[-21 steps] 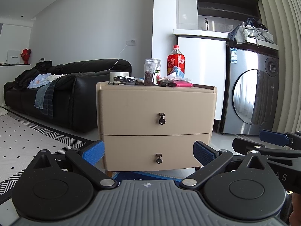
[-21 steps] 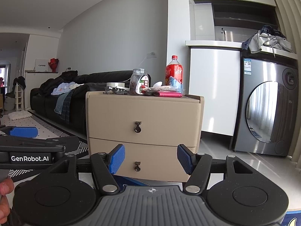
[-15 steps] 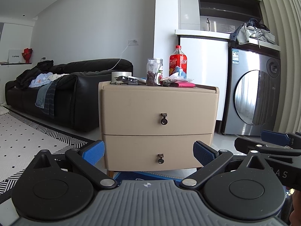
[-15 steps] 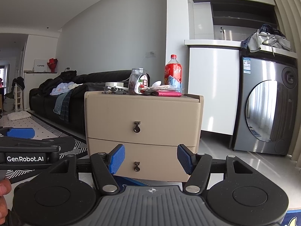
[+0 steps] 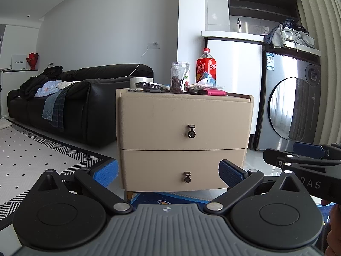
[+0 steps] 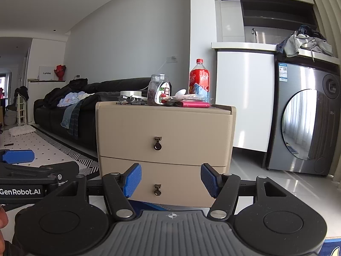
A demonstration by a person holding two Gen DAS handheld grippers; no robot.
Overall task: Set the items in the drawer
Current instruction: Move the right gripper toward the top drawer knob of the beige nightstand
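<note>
Both claws face a beige nightstand (image 5: 183, 128) with two shut drawers, the top drawer (image 5: 185, 123) above the bottom drawer (image 5: 183, 170), each with a small dark ring pull. The left claw (image 5: 168, 173) stands wide, its blue pads well apart and holding nothing; through its gap shows the bottom drawer's pull. The right claw (image 6: 170, 180) is likewise wide and bare, framing the same lower pull from slightly further right.

The items sit on the nightstand's top: a roll of tape (image 5: 141, 81) at the left, dark pens (image 5: 147, 89) just beside it, a clear jar (image 5: 179, 80) of dark contents near the middle, a red soda bottle (image 5: 206, 67) behind, and a flat pink case (image 5: 214, 92) at the right.

Only the right wrist view shows the jar's printed label (image 6: 163, 95), a white spoon-like piece (image 6: 181, 92) beside it, a white shelf rack far left and the left claw's body marked GenRobot.AI. Only the left wrist view shows the right claw's side with its blue pad, at the right edge. Both show the black sofa (image 5: 85, 104) strewn with clothes and the washing machine (image 6: 307, 117).
</note>
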